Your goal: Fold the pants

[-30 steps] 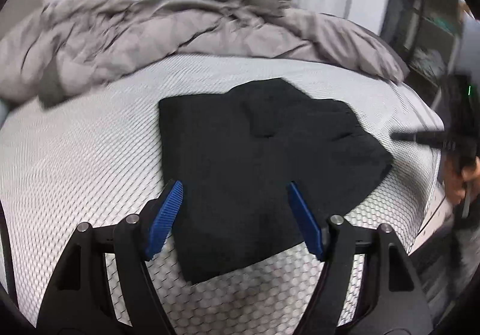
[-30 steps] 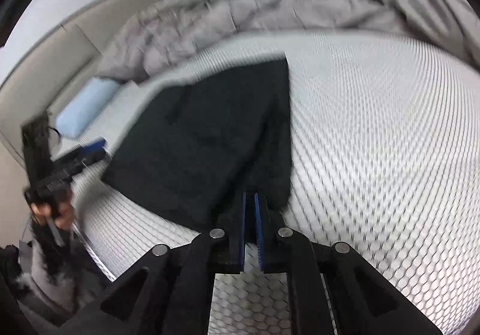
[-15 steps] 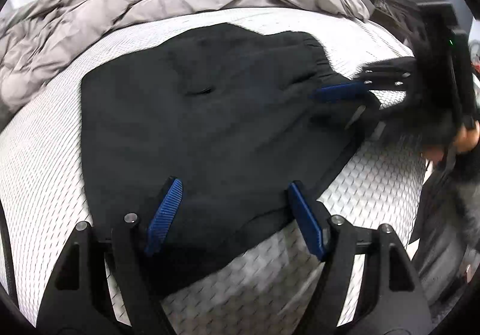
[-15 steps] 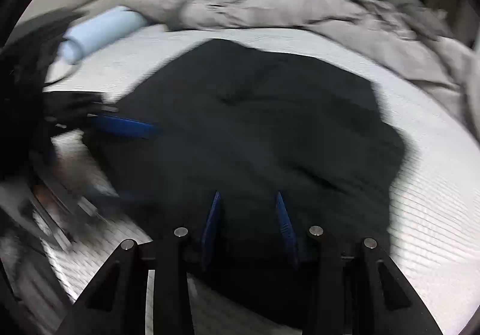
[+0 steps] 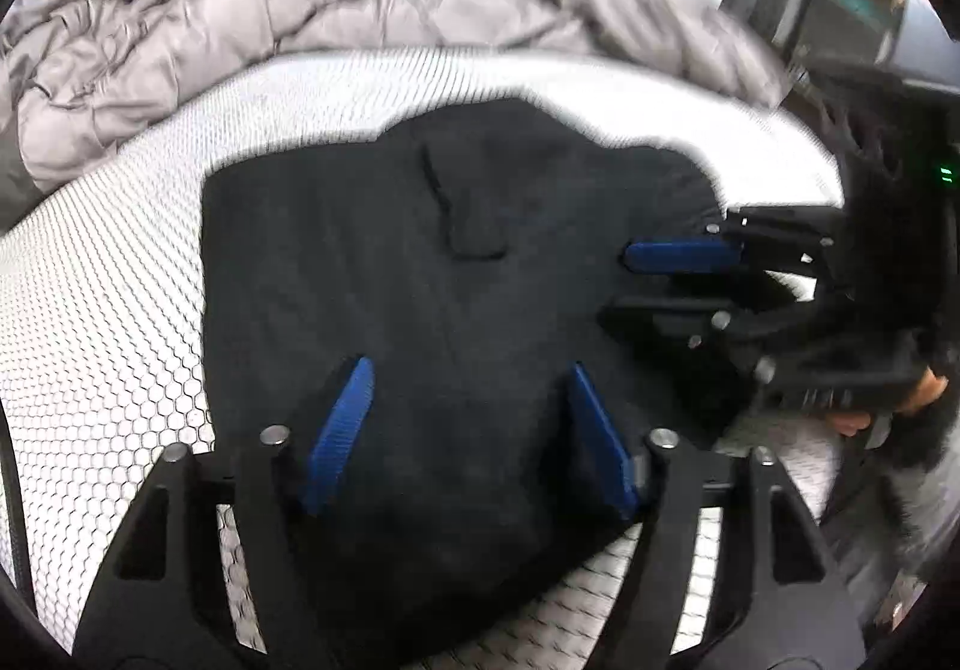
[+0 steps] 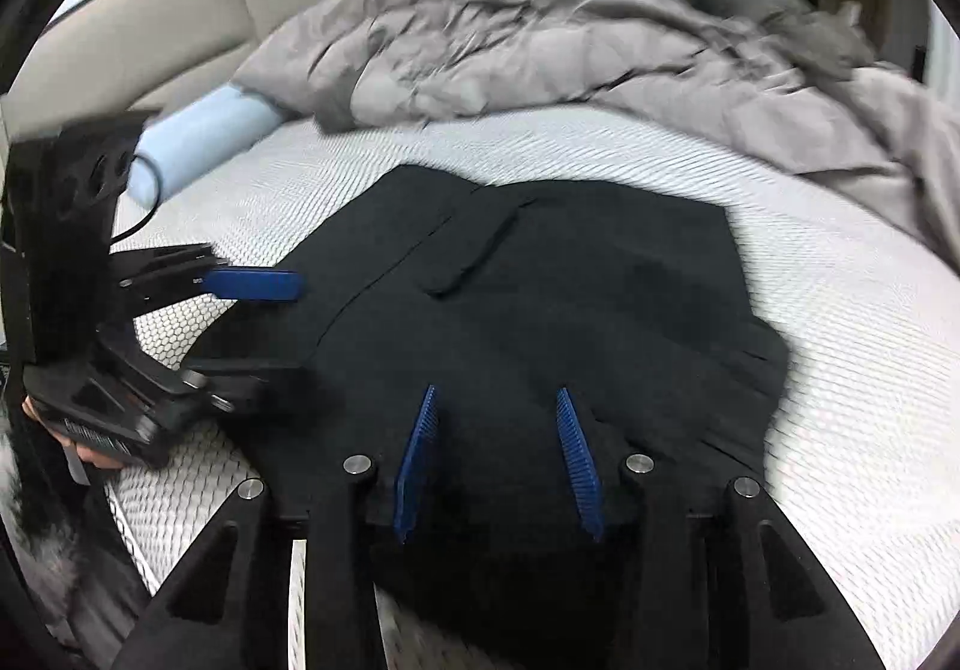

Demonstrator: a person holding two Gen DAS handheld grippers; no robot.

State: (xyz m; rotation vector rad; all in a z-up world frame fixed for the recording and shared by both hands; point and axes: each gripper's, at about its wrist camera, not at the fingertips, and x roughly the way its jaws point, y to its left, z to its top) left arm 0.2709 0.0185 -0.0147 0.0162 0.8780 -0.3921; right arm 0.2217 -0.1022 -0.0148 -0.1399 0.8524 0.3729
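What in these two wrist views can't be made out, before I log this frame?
- Near edge of the pants, left wrist view: hidden behind the left gripper, so contact is unclear.
- Same edge, right wrist view: covered by the right gripper.
- Pants' fold layers: black fabric, seams barely readable.
- Duvet: motion-blurred.
- Shelf items, left wrist view, top right: blurred, cut by the lens rim.

pants [image 5: 432,322] on mattress [image 5: 108,322] | duvet [image 5: 240,28] behind | pillow [image 6: 198,142] beside duvet

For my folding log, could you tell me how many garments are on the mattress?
1: black pants lie on the mattress, below the grey duvet. More could hide under the duvet.
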